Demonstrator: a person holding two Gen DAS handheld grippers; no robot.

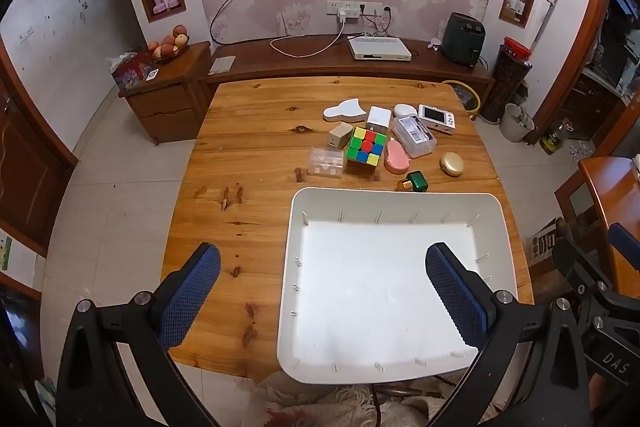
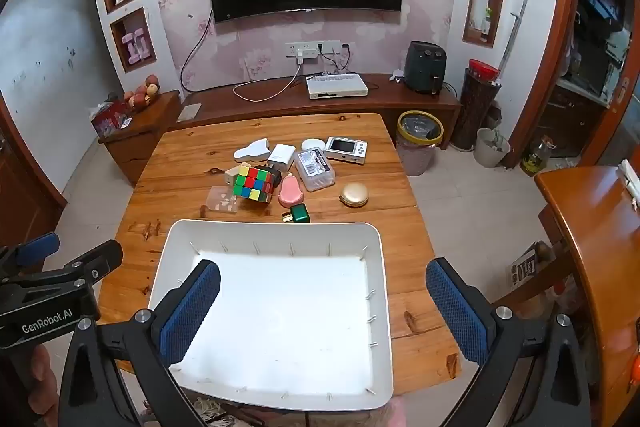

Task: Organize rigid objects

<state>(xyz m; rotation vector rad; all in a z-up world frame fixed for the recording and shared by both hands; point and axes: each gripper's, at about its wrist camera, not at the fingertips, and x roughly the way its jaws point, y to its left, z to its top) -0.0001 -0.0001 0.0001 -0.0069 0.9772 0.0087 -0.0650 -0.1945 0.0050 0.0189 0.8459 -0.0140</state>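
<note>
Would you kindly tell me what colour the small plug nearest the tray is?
Dark green plug, with brass-coloured prongs; clearest in the right wrist view.

White tray [image 1: 496, 223]: rect., shallow, empty, near edge of table [image 1: 256, 131].
Beyond it, loose cluster:
- Rubik's cube [image 1: 365, 146], upright, centre.
- Clear box [image 1: 327, 161], just left of cube.
- Pink oval case [image 1: 396, 155], right of cube.
- Green plug [image 1: 414, 181], nearest tray.
- Gold round case [image 1: 452, 163], apart, right.
- Clear labelled box [image 1: 414, 135].
- White charger [image 1: 378, 118].
- Handheld w/ screen [image 1: 437, 117], far right.
- White flat paddle-shaped piece [image 1: 345, 111], far left.
</note>
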